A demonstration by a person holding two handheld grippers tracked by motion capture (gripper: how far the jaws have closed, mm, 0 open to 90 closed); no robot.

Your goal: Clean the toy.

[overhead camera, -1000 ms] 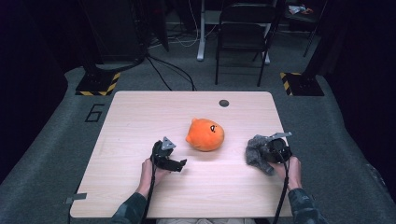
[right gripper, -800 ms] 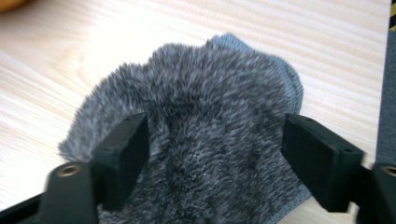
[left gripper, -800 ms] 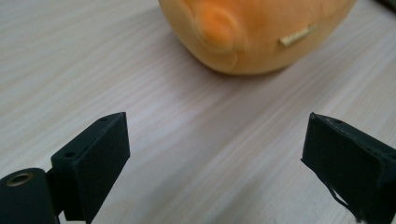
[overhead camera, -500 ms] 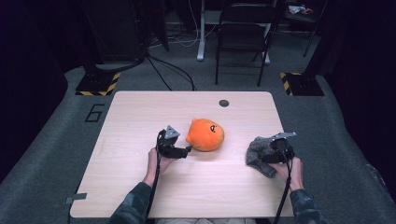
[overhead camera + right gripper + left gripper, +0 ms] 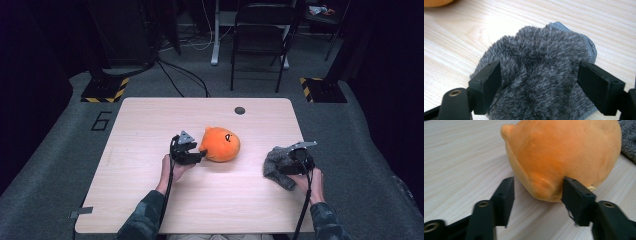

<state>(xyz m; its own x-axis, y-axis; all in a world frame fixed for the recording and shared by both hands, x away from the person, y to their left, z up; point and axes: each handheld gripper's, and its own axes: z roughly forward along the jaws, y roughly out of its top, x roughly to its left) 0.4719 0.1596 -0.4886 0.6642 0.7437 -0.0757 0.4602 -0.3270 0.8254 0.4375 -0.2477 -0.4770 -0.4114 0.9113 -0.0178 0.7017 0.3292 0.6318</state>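
Your left gripper [image 5: 200, 156] has the orange plush [image 5: 220, 144] dead ahead, its bulge between the spread jaws. Bare table [image 5: 150, 125] lies wide open to its left (far edge too). The grey cloth [image 5: 278, 162] blocks your right gripper [image 5: 537, 87].

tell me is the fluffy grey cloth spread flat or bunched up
Bunched up: the fluffy grey cloth rises in a rumpled heap between the right gripper's open jaws, its hemmed edge curling.

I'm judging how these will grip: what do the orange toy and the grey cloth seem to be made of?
Orange toy: apparently short-pile plush over soft stuffing; matte, velvety nap, sewn seam. Grey cloth: likely shaggy microfibre or fleece; long fuzzy fibres, stitched hem.
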